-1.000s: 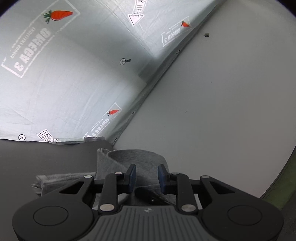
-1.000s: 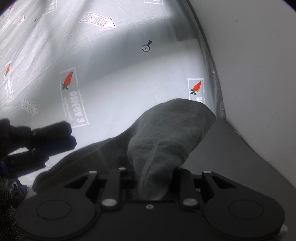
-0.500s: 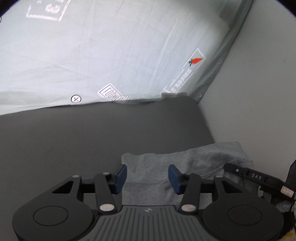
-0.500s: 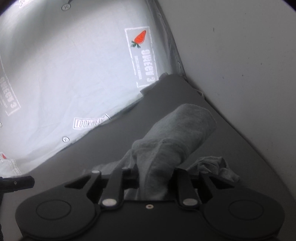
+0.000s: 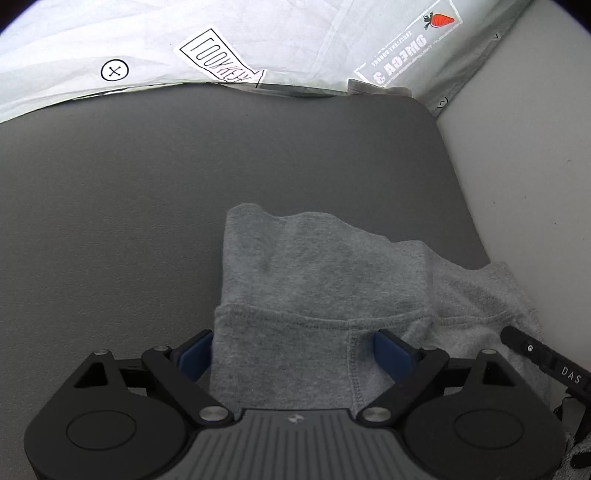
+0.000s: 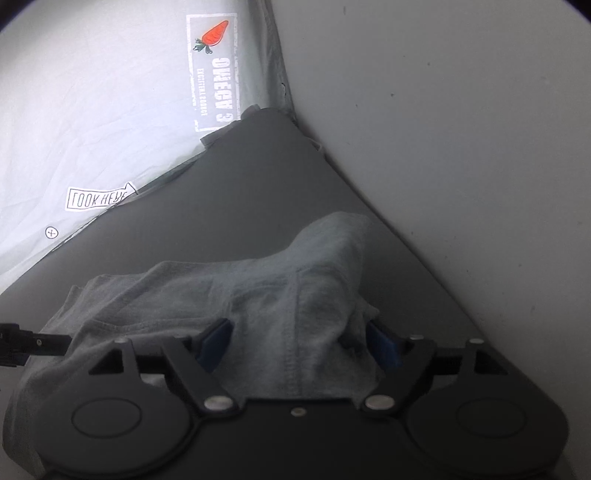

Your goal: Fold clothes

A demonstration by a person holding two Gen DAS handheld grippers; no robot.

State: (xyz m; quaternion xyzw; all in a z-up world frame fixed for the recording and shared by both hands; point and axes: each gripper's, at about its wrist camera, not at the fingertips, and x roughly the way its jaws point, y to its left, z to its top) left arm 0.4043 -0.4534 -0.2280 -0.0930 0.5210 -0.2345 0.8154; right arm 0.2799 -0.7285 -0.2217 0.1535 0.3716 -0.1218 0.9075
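A pale wall (image 6: pixel 461 129) stands plain and matte on the right, marked by a few small dark specks. Beside it hangs a big sheet (image 5: pixel 155 33) of thin, creased whitish cloth, printed with stamps: a boxed arrow reading "LOOK HERE" (image 6: pixel 98 197), a framed label with an orange carrot (image 6: pixel 214 35) and "OMEGA 3" (mirrored in both views, smaller print under it too fine to read), and a circled cross (image 5: pixel 115 70). Below the sheet lies the counter (image 5: pixel 147 177), a smooth dark grey surface with a rounded corner.

On the counter, close to its right edge, lies the grey garment (image 5: pixel 317 280), a soft knitted jersey with a heathered grain, a stitched band across it and a double-stitched seam running down. It is partly folded over itself, its far end humped up in the right wrist view (image 6: pixel 332 251).

The left hand-held gripper (image 5: pixel 293 352) has just been opening; its blue pads stand wide apart either side of the stitched band, the cloth lying between them without being pinched. The right hand-held gripper (image 6: pixel 299 341) has likewise just been opening, jaws spread, with the garment draped loosely between them. A black finger of the right tool, lettered "DAS", shows at the left view's edge.
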